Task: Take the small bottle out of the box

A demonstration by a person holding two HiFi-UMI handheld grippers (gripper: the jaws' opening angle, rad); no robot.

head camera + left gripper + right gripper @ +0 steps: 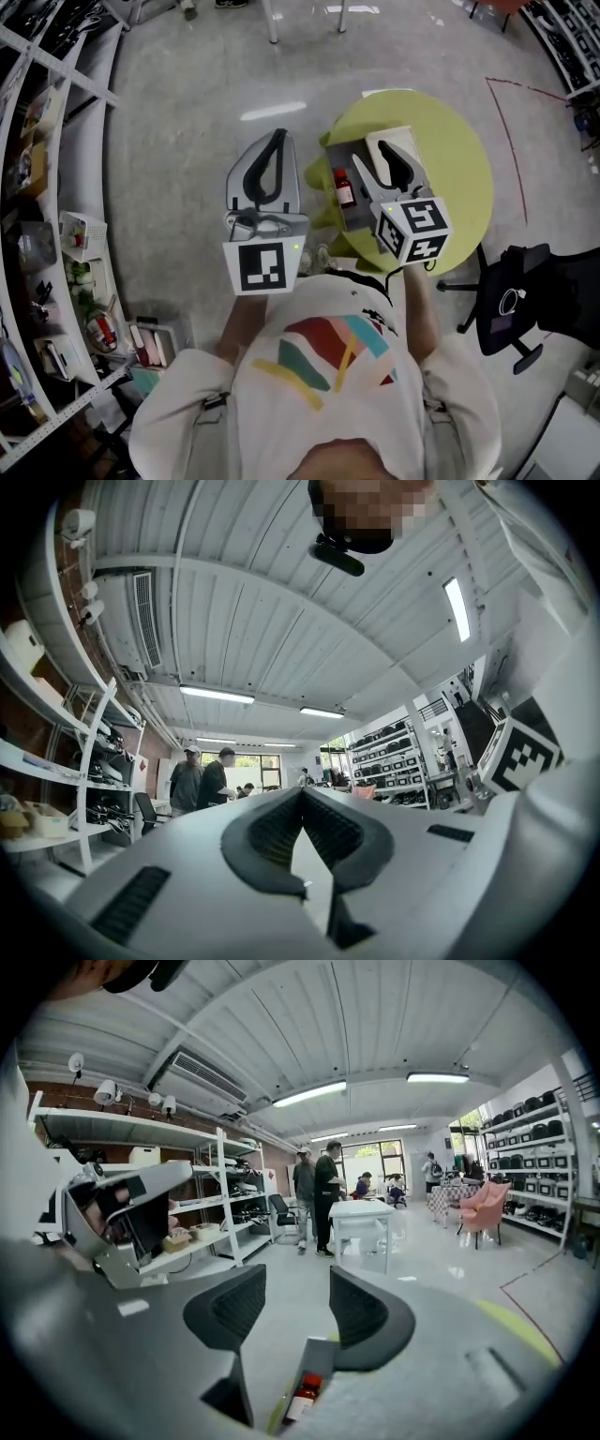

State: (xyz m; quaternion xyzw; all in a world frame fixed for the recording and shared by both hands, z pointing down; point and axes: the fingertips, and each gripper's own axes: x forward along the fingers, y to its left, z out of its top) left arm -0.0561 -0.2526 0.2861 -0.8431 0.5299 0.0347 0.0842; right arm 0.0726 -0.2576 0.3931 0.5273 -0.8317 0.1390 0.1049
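1. Nearest us in the head view is our own white shirt (319,375) with its coloured print; our arms reach forward from it.
2. Our left gripper (278,136) hangs over bare grey floor, to the left of the round yellow-green table (459,159). In the left gripper view, the left gripper (302,794) has its jaws closed tip to tip with nothing between them.
3. Our right gripper (370,155) is over the near left part of the table, above the grey box (354,217).
4. In the right gripper view, the right gripper (298,1279) has its jaws standing wide apart, gripping nothing.
5. We see the small bottle (344,187), with its red cap and white label, lying inside the box along its left wall.
6. From the right gripper view, the bottle (302,1399) lies in the box (314,1358) below the gap between the jaws, and neither pad touches it.
7. A black office chair (511,300) stands right of the table.
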